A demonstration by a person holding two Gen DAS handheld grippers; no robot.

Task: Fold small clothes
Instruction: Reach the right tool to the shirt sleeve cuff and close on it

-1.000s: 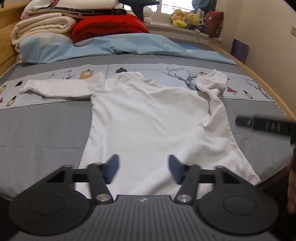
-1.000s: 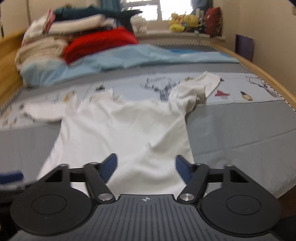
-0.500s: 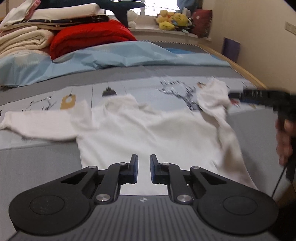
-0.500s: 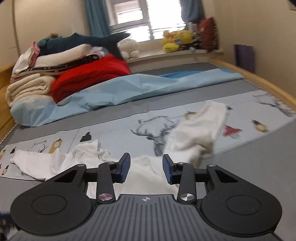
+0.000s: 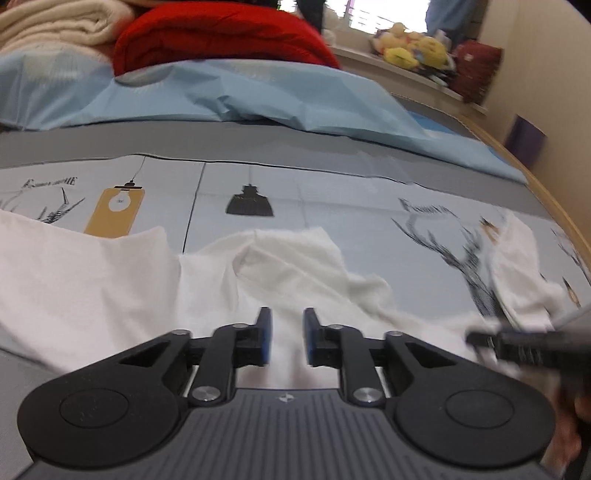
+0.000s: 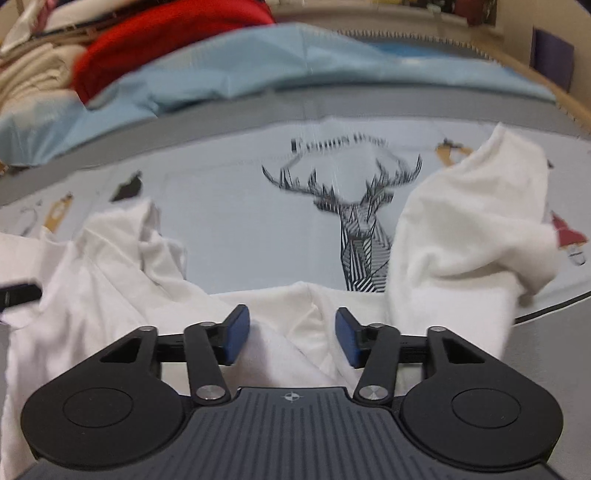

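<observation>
the white shirt (image 5: 295,280) lies unfolded on the bed (image 5: 332,184), sleeves out, with left gripper (image 5: 285,341) and right gripper (image 6: 291,339) both parted, gripping nothing.

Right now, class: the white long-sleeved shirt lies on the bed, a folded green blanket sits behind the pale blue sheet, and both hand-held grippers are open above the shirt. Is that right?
One detail is wrong: the folded blanket is red, not green, as the left wrist view shows. The white long-sleeved shirt does lie on the bed, behind it the pale blue sheet, and the left hand-held gripper and right hand-held gripper are open above the shirt.

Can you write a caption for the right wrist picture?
Open right gripper hovers over a rumpled white shirt on the deer-print bedsheet.
</observation>
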